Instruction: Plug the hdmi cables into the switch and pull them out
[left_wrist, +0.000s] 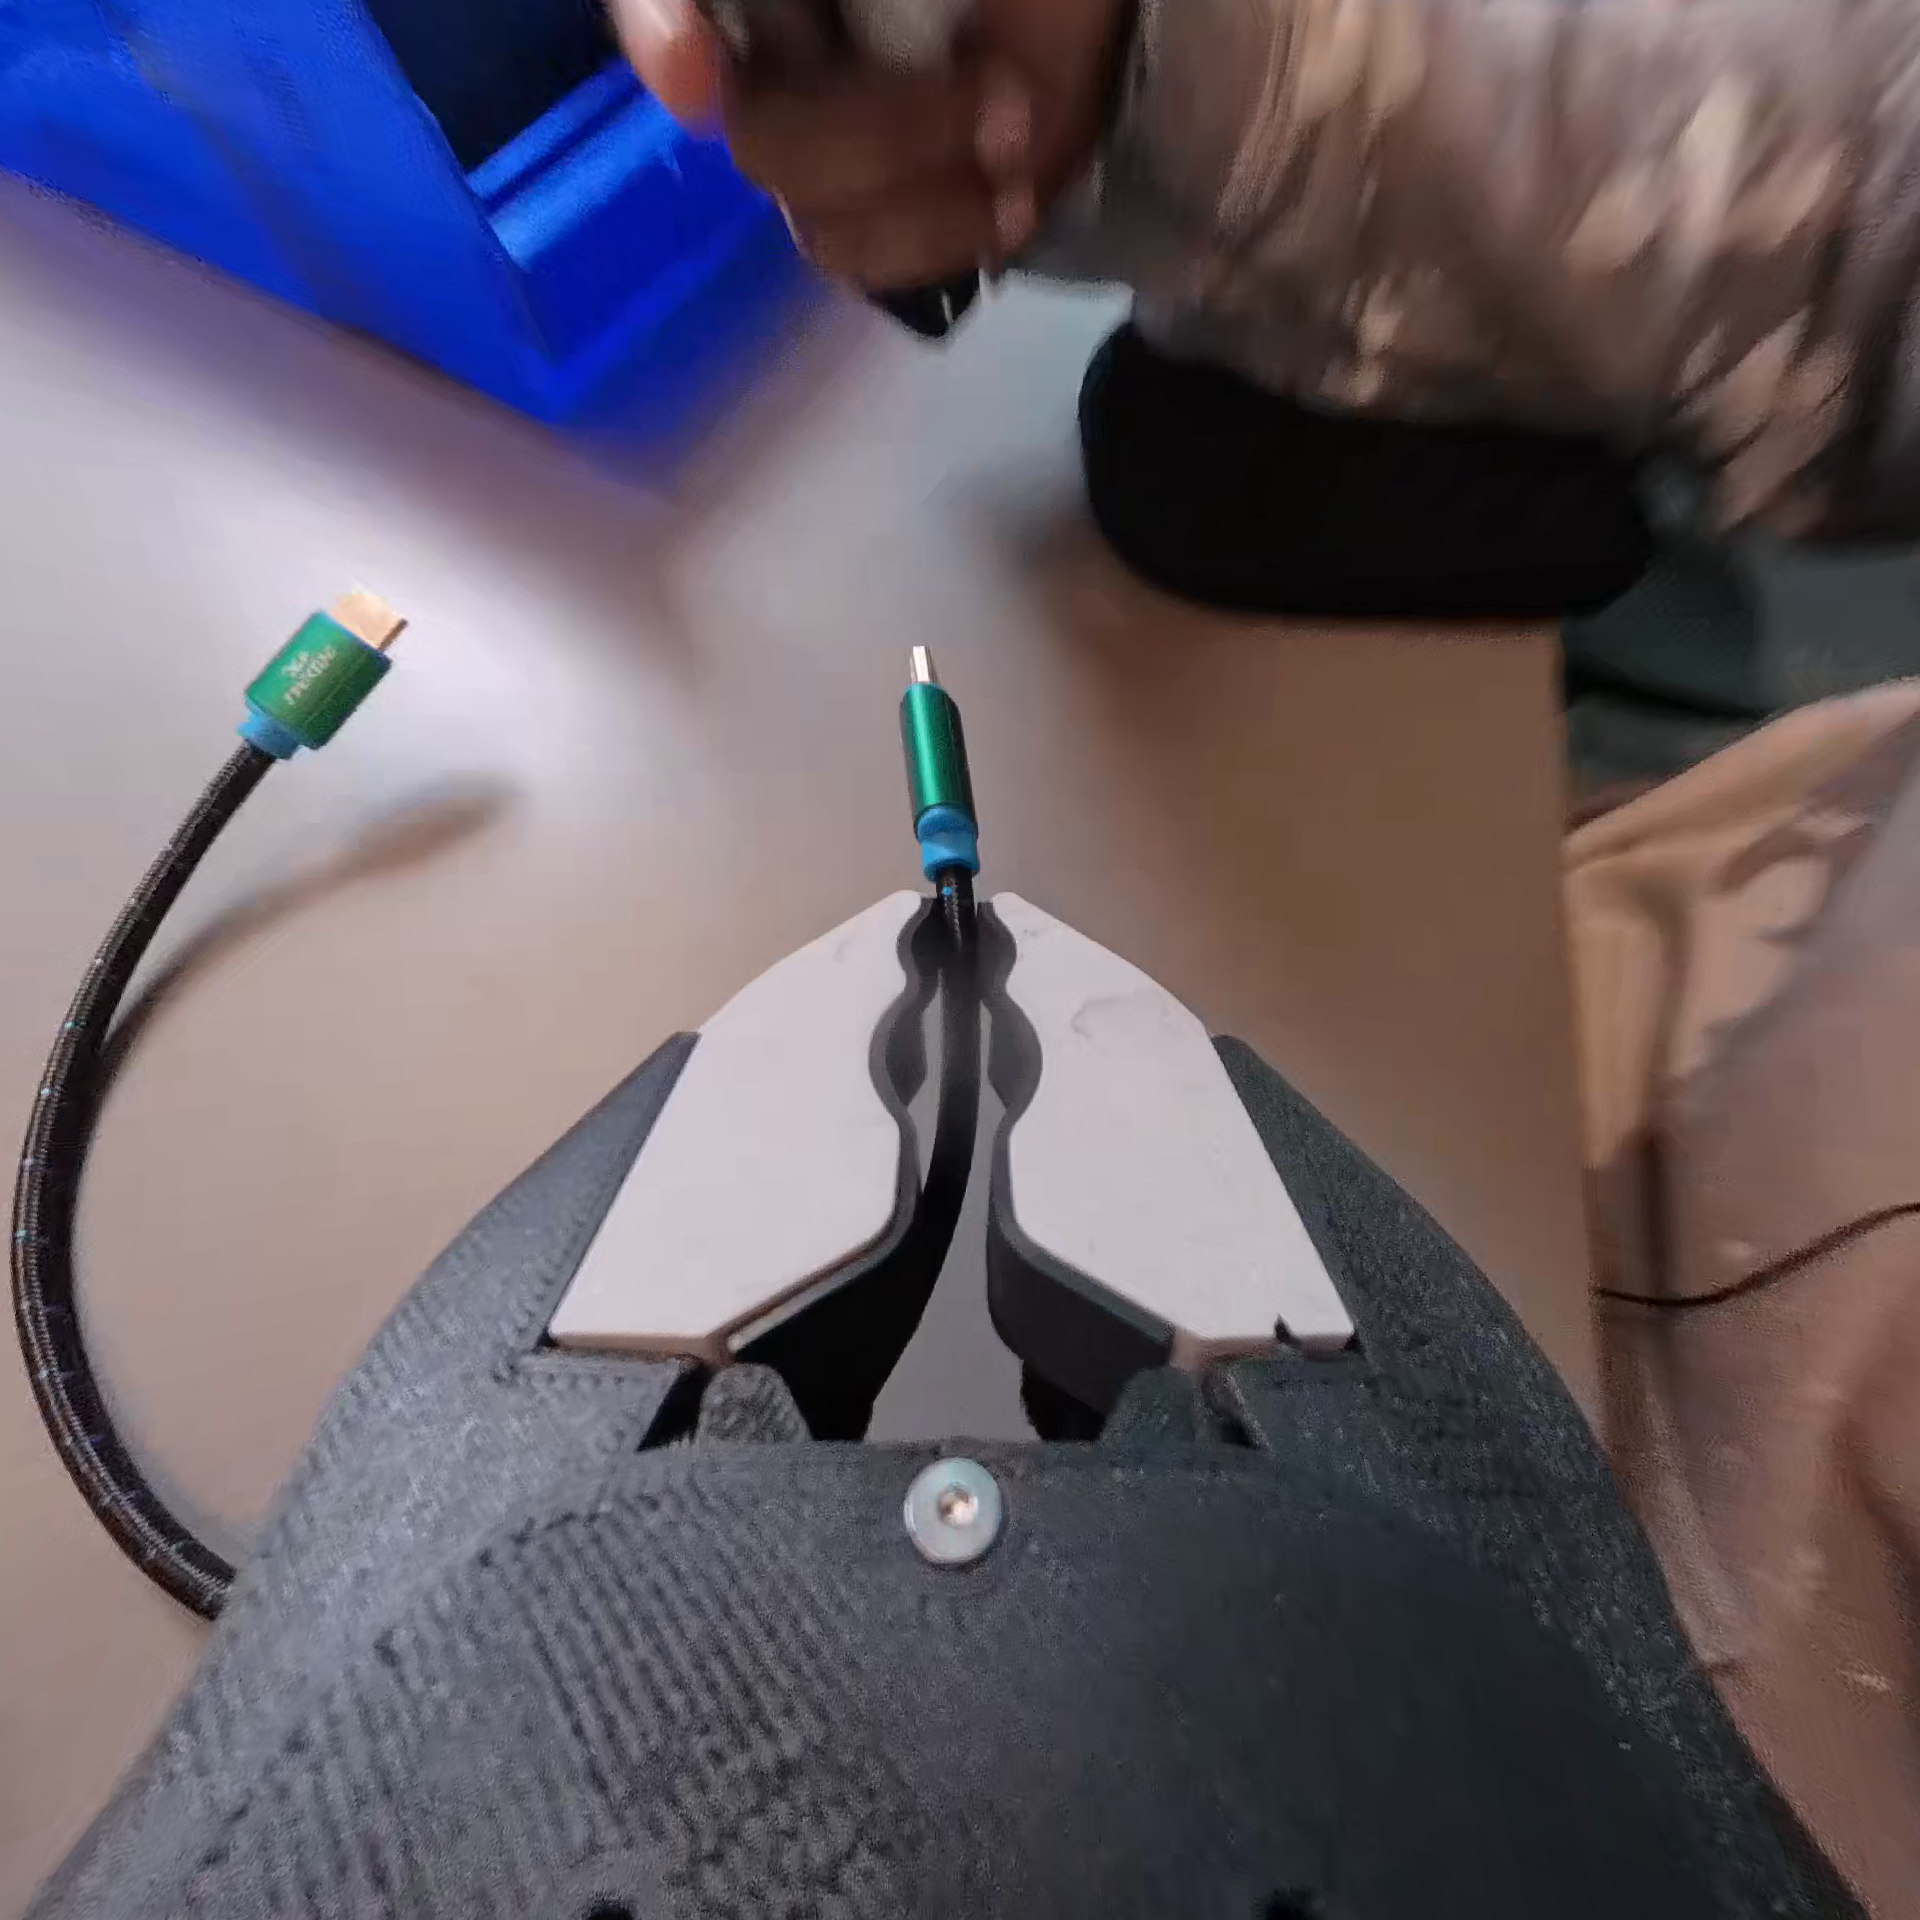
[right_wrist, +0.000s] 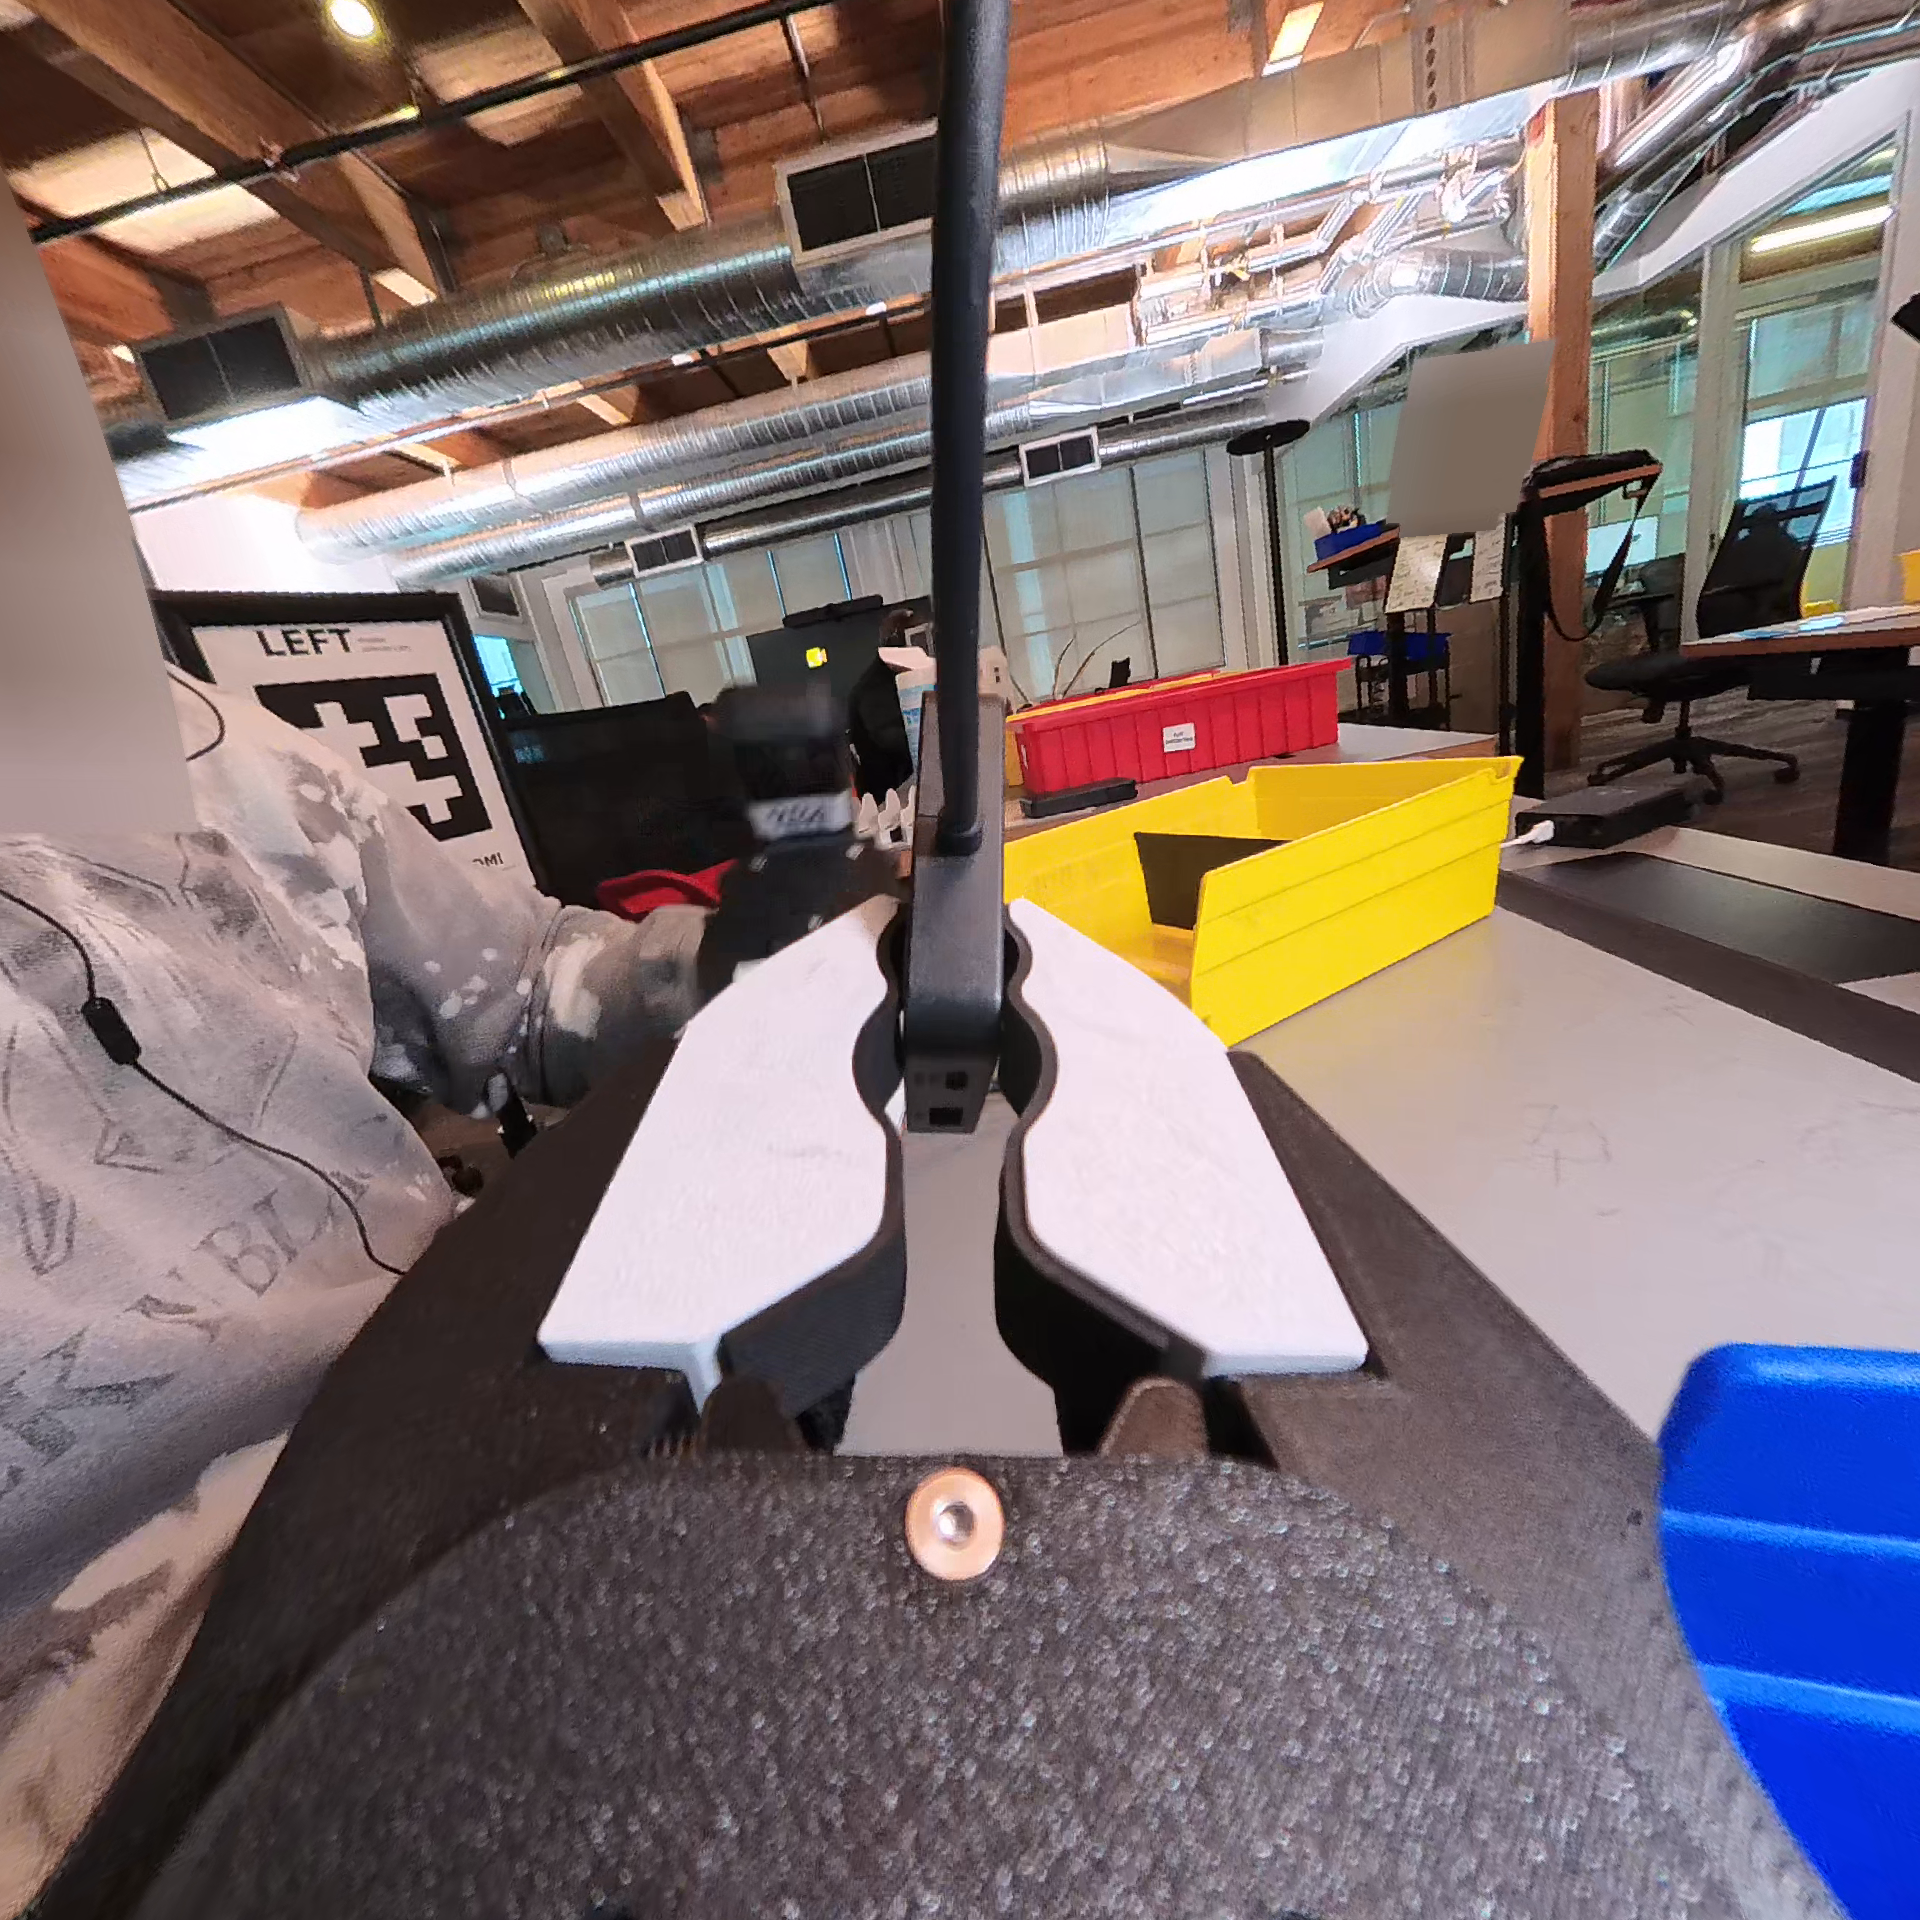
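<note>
Left wrist view shows the left tongs (left_wrist: 957, 902) pinched tight on the braided black cable just behind a green HDMI plug (left_wrist: 938, 756), whose metal tip juts forward past the fingertips, raised above the grey tabletop (left_wrist: 540, 883). A second green HDMI plug (left_wrist: 324, 681) hangs free toward the tabletop's left side, its braided cable (left_wrist: 73, 1091) arching down and back under the tongs' body. A blue bin (left_wrist: 416, 208) sits at the far left corner, and a person's patterned sleeve (left_wrist: 1507, 208) with a dark cuff fills the far right, blurred. In the right wrist view, the right tongs (right_wrist: 954, 935) clamp the black switch (right_wrist: 951, 987) upright between their white fingers (right_wrist: 1143, 1143), its port end facing the camera and its own black lead (right_wrist: 966, 416) rising straight up. Behind, a yellow bin (right_wrist: 1351, 883) stands on the tabletop with a red bin (right_wrist: 1174, 727) farther back.
</note>
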